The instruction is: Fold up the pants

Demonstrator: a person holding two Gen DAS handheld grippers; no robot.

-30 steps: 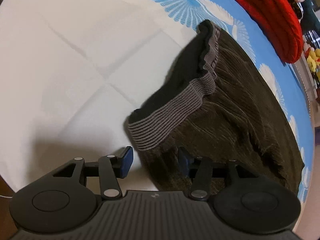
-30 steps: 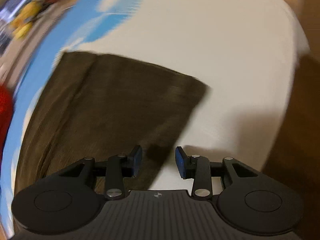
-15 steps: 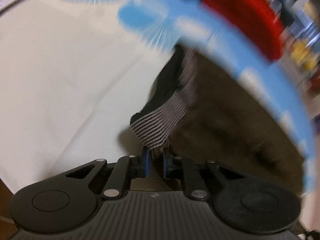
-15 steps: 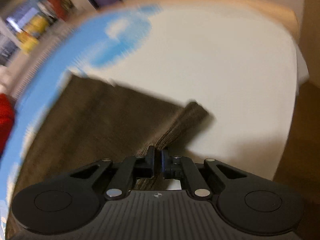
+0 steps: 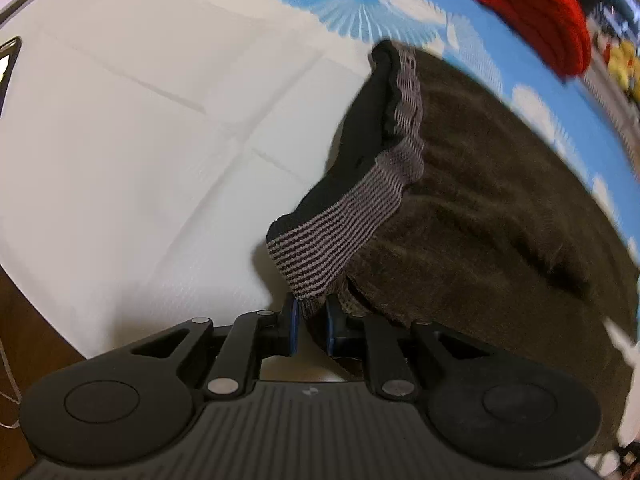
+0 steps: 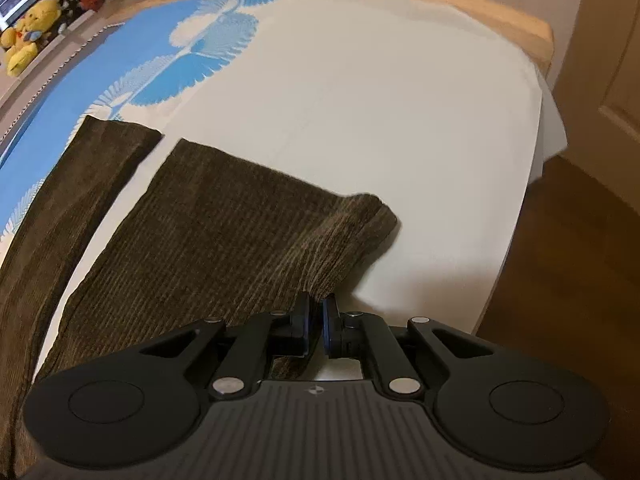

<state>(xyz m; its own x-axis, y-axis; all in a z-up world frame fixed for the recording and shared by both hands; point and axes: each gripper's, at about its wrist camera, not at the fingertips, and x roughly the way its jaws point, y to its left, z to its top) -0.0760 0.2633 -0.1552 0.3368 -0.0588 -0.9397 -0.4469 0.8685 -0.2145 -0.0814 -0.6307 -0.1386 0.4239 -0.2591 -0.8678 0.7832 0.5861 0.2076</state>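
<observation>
Dark olive-brown, seemingly corduroy pants [image 6: 224, 224], grey-black striped waistband [image 5: 336, 232].

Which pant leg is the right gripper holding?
The right gripper is shut on the near pant leg, at its raised hem corner; the far pant leg lies flat, untouched.

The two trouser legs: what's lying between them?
Nothing but a bare strip of white sheet, seen in the right wrist view, between the near leg and the far leg.
</observation>
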